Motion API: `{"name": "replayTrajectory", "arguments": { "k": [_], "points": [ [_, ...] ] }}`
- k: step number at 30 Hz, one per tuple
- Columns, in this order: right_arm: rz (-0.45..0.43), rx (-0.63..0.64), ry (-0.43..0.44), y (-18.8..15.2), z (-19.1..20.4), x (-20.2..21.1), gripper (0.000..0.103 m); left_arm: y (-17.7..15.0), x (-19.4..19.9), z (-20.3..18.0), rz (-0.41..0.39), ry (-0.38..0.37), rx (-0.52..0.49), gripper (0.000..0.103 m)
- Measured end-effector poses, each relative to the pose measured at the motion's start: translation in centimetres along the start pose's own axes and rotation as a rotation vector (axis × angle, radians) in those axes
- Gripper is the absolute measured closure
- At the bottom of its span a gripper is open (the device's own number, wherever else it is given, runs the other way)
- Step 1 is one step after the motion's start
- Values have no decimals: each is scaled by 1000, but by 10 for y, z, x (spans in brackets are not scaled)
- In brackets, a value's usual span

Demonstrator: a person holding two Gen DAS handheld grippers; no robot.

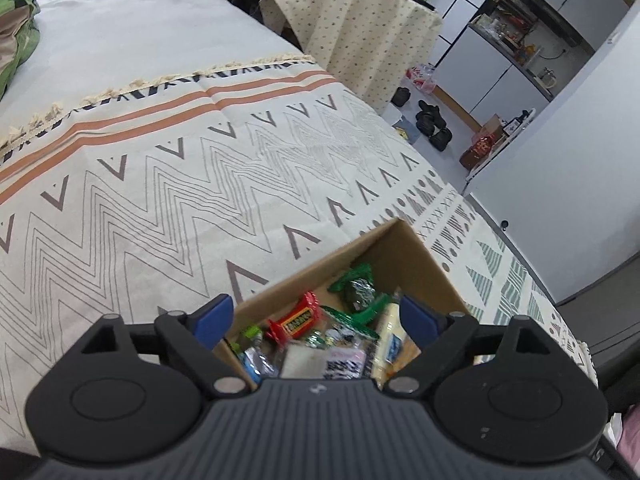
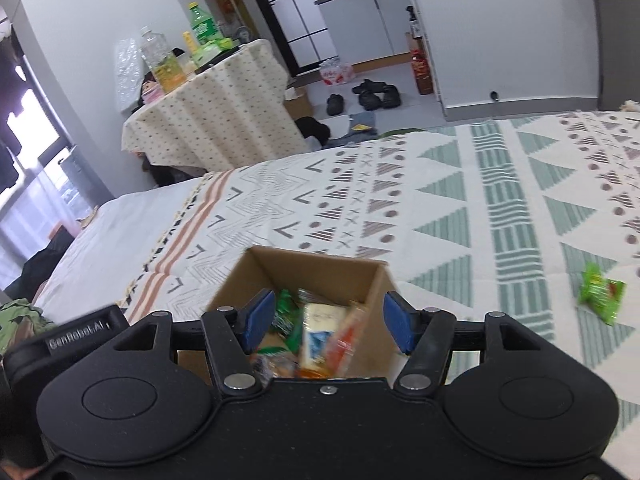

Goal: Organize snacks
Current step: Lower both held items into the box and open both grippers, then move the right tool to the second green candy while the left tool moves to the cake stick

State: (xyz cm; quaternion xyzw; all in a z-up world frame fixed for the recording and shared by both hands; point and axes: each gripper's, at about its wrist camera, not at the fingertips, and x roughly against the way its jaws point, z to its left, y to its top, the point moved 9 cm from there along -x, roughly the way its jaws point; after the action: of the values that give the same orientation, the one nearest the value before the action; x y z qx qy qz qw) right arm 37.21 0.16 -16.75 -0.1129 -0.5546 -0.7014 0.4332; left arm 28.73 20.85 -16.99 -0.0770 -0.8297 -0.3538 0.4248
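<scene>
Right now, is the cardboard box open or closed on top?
Open. The cardboard box has no lid or flaps over it, and the snack packets inside show from above in both wrist views.

Pretty lived-in room: a big bed [image 1: 160, 60] under a patterned throw [image 2: 500, 208], a small side table with a dotted cloth [image 2: 208, 120] piled with bottles, black shoes [image 2: 372, 94] on the grey floor [image 2: 404, 114], white cabinets [image 2: 372, 20] behind, daylight from a window [image 2: 28, 152] on the left.
</scene>
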Motion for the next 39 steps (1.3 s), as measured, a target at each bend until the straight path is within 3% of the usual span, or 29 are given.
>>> {"name": "replayTrajectory", "arguments": {
  "k": [8,17,31,39],
  "points": [
    [-24,-27,-65,-3,-44,34,31,-22,17,-38,-25,-38,-92,11],
    [-54,-58,-120,-7,-91,72,31,-49,32,-76,-65,-50,-234,11],
    [-71,-90,-153,-14,-143,105,31,-86,35,-115,-67,-64,-338,11],
    [-79,-109,-168,-16,-173,111,22,-109,28,-139,-80,-73,-409,9]
  ]
}}
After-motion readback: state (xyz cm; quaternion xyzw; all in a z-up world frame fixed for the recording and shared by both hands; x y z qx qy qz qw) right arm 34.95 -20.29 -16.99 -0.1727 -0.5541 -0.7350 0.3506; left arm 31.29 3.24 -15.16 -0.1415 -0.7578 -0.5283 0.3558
